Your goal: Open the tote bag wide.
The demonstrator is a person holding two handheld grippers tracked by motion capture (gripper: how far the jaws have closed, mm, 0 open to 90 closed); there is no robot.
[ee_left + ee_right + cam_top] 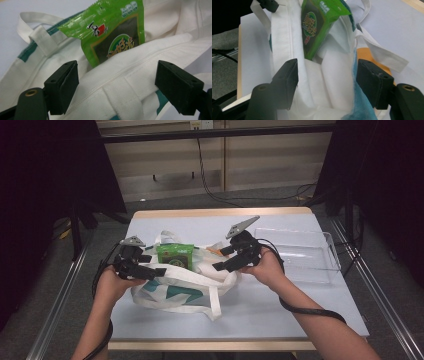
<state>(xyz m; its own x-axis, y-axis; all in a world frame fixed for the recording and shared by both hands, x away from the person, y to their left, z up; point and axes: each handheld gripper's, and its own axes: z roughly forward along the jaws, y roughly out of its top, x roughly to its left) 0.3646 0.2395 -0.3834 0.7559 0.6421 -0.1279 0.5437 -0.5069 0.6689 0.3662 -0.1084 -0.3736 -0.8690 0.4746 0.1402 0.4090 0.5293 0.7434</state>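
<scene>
Bag: white cloth tote bag (pixel 186 287) lies at the middle of the tabletop (pixel 280 305), soft, limp; best held by the mouth hem.
Packet: green snack packet (pixel 175 255) sticks out of the mouth, light, crinkly, slippery.
Left gripper (pixel 150 270): fingers open at the near hem.
Right gripper (pixel 223 260): fingers spread at the bag's right end, probably not pinching.
Writing: packet lettering, not legible.

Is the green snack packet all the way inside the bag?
No, only partly. The green packet stands in the white bag, its top half sticking out above the bag's rim.
</scene>
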